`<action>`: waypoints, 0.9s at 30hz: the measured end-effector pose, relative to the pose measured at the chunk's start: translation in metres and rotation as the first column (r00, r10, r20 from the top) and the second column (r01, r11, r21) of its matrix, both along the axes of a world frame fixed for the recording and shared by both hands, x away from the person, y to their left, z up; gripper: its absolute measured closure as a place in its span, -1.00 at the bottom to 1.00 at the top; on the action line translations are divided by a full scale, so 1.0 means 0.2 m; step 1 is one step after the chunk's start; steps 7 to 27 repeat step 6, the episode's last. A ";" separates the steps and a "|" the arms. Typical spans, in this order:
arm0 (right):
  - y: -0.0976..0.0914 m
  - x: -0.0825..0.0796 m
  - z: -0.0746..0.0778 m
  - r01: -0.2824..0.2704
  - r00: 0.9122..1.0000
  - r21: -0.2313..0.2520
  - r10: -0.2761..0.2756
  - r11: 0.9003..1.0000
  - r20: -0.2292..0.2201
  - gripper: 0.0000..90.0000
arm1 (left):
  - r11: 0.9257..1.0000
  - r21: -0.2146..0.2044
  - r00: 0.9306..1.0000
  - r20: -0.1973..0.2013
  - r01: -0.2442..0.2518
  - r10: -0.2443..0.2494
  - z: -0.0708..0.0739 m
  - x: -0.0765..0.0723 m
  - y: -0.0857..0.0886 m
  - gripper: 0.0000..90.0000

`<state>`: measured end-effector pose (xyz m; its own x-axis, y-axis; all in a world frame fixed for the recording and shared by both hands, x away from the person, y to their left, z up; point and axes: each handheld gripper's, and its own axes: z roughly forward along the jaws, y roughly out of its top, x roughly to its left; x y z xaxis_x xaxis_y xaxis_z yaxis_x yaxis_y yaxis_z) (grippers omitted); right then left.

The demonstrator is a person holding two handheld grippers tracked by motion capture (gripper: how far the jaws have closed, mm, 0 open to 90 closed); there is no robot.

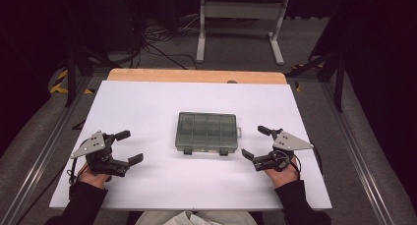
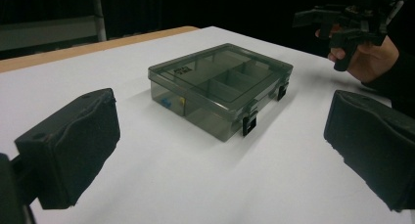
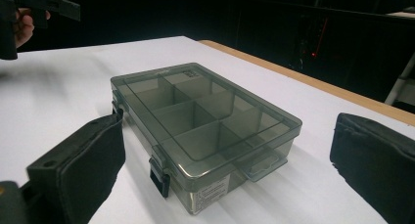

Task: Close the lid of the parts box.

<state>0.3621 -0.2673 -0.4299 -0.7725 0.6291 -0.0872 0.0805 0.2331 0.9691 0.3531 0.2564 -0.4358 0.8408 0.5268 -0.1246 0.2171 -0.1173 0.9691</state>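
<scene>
A smoky transparent compartment box (image 1: 206, 131) lies shut in the middle of the white table, its two black latches (image 1: 187, 151) on the near side. In the left gripper view the box (image 2: 220, 84) shows small blue and yellow bits inside. The right gripper view has the box (image 3: 200, 126) close, with a handle tab on its end. My left gripper (image 1: 129, 147) rests open on the table left of the box, nothing between its pads (image 2: 73, 145). Right of the box my right gripper (image 1: 255, 143) is likewise open and holds nothing, its pads (image 3: 83, 170) wide apart.
The white board (image 1: 147, 102) covers a wooden table whose far edge (image 1: 196, 76) shows. Beyond it stand a white desk frame (image 1: 241, 18) and cables on a grey floor. Metal rails run along both sides.
</scene>
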 end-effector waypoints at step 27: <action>0.01 0.00 0.00 -0.008 1.000 -0.005 0.008 1.000 0.002 -0.99 | 1.000 -0.017 1.000 -0.010 -0.009 0.008 -0.01 0.00 0.01 -0.99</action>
